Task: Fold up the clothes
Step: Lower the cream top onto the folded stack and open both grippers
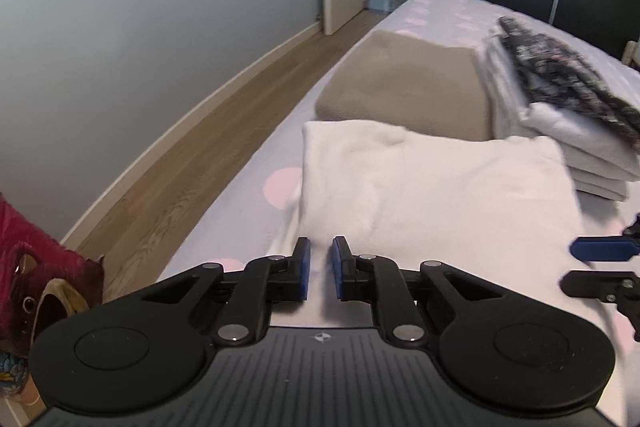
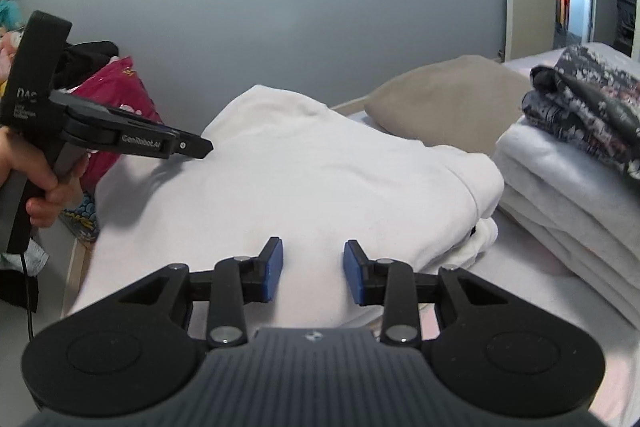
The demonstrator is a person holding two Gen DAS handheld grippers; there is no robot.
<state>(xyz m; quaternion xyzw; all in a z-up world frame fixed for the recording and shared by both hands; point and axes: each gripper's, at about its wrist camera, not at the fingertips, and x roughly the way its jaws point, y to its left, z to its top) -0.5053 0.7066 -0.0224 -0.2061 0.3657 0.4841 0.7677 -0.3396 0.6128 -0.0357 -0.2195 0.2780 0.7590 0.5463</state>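
A folded white garment (image 1: pixel 432 187) (image 2: pixel 320 167) lies on the bed, thick and slightly rumpled. My left gripper (image 1: pixel 321 267) is over its near edge with only a narrow gap between the blue pads; the cloth lies below them and is not pinched. In the right wrist view the left gripper (image 2: pixel 200 147) hovers just above the garment's left part, held by a hand (image 2: pixel 40 187), and casts a shadow on the cloth. My right gripper (image 2: pixel 314 267) stands open over the garment's front edge with nothing clamped. It also shows at the right edge of the left wrist view, right gripper (image 1: pixel 596 267).
Behind the white garment lies a tan folded piece (image 1: pixel 408 87) (image 2: pixel 452 99). To its right, a stack of white folded linen (image 1: pixel 560 139) (image 2: pixel 560 195) carries a dark patterned garment (image 1: pixel 568 75) (image 2: pixel 588 107). The bedsheet (image 1: pixel 280 183) has pink dots. Wooden floor (image 1: pixel 192 155) lies left; a magenta bag (image 2: pixel 116 99) stands there.
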